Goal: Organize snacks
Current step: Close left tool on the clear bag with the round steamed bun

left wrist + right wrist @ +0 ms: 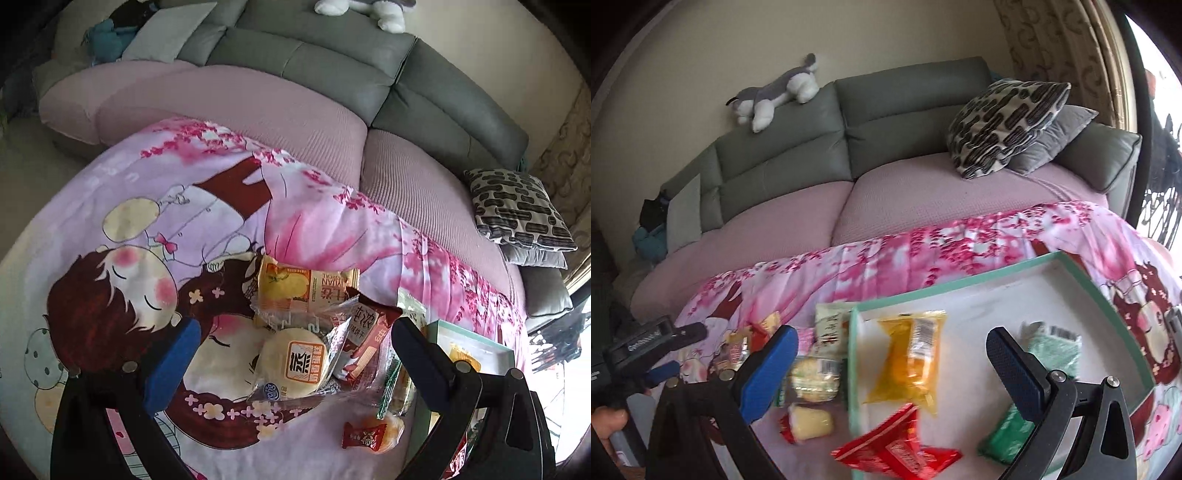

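Snacks lie in two groups around the green-rimmed tray (pixel 1071 273), which sits on the cartoon-print blanket (pixel 110 206) spread over the worktop, in front of the sofa (pixel 798 147).

Left of the tray, outside it, a loose pile waits: a round steamed cake in clear wrap (pixel 295 363), an orange-and-yellow packet (pixel 303 286) behind it, a brown-and-red wafer pack (pixel 364 341) leaning toward the tray, and a small red-ended candy (pixel 365 435) nearest the camera.

Inside the tray lie a yellow packet (pixel 910 360) near its left wall, a red packet (pixel 890 448) sliding over the near rim, a dark green pack (pixel 1006 439) beside the right finger, and a pale green pack (pixel 1052 349) further in.

The left hand-held gripper (pixel 295 343) hangs wide open above the steamed cake, gripping nothing. The right hand-held gripper (pixel 892 350) is likewise spread wide over the tray's left half, empty.

The step in hand looks like picking the steamed cake. A good grasp would bring the fingers down either side of the cake's round body, not onto the crinkly wrap edges, which would slip. Closing gently matters, since the cake seems soft. Lifting straight up should avoid dragging the wafer pack resting against it. The tray's far right portion is bare and seems the sensible spot to set it.
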The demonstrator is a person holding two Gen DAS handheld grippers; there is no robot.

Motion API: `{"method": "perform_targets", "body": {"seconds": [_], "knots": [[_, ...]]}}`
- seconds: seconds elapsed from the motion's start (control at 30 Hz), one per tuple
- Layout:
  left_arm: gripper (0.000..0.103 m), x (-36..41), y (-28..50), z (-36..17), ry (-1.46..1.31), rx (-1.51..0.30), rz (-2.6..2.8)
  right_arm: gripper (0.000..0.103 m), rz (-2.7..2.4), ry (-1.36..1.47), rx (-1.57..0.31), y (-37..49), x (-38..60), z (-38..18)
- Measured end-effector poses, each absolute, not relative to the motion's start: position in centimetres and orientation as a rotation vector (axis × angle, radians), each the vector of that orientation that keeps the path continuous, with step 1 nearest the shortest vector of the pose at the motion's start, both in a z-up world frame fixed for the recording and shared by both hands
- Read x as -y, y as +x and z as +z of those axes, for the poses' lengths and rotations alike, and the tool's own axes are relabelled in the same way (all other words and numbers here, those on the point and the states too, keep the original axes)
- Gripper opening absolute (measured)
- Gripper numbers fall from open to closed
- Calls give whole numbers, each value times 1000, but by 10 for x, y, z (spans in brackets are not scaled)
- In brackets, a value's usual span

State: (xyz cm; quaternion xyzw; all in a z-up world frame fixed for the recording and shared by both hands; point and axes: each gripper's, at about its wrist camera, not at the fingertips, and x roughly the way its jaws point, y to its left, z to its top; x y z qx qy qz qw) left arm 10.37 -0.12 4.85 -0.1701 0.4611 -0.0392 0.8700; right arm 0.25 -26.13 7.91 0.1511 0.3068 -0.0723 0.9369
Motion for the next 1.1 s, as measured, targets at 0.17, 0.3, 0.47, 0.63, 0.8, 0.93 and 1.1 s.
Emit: {"method": "perform_targets", "body": {"seconds": [0.17,0.3,0.47,0.63,0.8,0.93,1.1], "knots": [[103,1,110,34,-369,-1042,-106,103,-63,338,-728,26,237,71],[103,-1,116,21,-409,-1105,-117,103,-6,293,-767,38,211,65],[103,-4,118,10,-446,-1142,-117,103,37,266,-837,42,197,48],[102,3,121,3,-433,-1174,-124,92,58,314,-892,41,201,35],[102,15,123,-1,-383,-1193,-137,80,86,313,-903,38,199,31],[89,21,125,-7,-354,-1217,-135,66,123,302,-929,38,192,27],[76,25,126,-8,-355,-1216,-149,59,137,279,-965,39,185,20]]}}
